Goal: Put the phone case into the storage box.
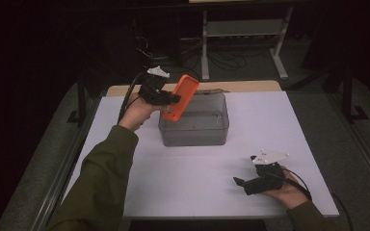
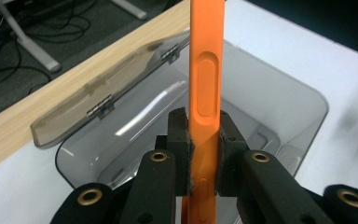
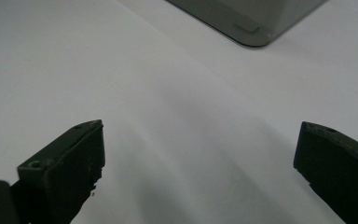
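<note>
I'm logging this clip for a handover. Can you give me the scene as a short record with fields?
held item: orange phone case, tilted, above the box's left rim
left tool: shut on the case's edges
container: clear grey plastic box, hinged lid open
right tool: open, holding nothing, low over the table
surface: white table

Left gripper [image 1: 173,98], arm stretched forward, clamps its pads [image 2: 182,140] on the orange case [image 1: 180,97]; right gripper [image 1: 244,178] rests near the table [image 1: 197,183] edge, jaws wide apart
</note>
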Tool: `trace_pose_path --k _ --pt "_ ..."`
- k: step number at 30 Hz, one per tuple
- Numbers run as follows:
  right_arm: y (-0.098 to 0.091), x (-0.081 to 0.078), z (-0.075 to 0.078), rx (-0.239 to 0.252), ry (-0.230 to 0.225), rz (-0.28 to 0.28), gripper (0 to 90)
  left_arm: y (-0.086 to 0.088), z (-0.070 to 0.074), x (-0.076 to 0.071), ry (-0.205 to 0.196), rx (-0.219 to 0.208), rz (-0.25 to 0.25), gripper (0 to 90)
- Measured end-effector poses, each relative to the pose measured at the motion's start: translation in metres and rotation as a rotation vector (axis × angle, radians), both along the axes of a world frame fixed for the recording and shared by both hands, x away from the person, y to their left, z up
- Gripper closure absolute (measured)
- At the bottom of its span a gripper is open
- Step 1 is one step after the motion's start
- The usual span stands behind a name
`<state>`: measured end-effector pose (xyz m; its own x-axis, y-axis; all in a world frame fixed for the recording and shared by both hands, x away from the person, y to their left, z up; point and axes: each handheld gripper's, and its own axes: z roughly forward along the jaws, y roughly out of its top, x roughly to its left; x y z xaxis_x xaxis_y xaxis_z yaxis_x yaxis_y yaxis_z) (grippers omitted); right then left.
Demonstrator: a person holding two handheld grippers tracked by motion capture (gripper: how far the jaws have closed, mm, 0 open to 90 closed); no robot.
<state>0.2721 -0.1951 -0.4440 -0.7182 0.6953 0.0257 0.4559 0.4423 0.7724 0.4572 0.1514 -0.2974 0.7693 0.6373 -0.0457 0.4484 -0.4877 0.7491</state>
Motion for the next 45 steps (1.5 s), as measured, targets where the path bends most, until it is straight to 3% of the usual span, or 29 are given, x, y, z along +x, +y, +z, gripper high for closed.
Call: trace_pose_path --k 29,45 --pt "0.000 0.000 0.000 0.006 0.001 0.002 1.5 -0.014 -0.031 0.021 0.161 0.130 0.083 79.4" --pt "0.000 0.000 0.000 0.005 0.001 0.005 1.5 -0.019 -0.045 0.026 0.285 0.198 0.137 79.3"
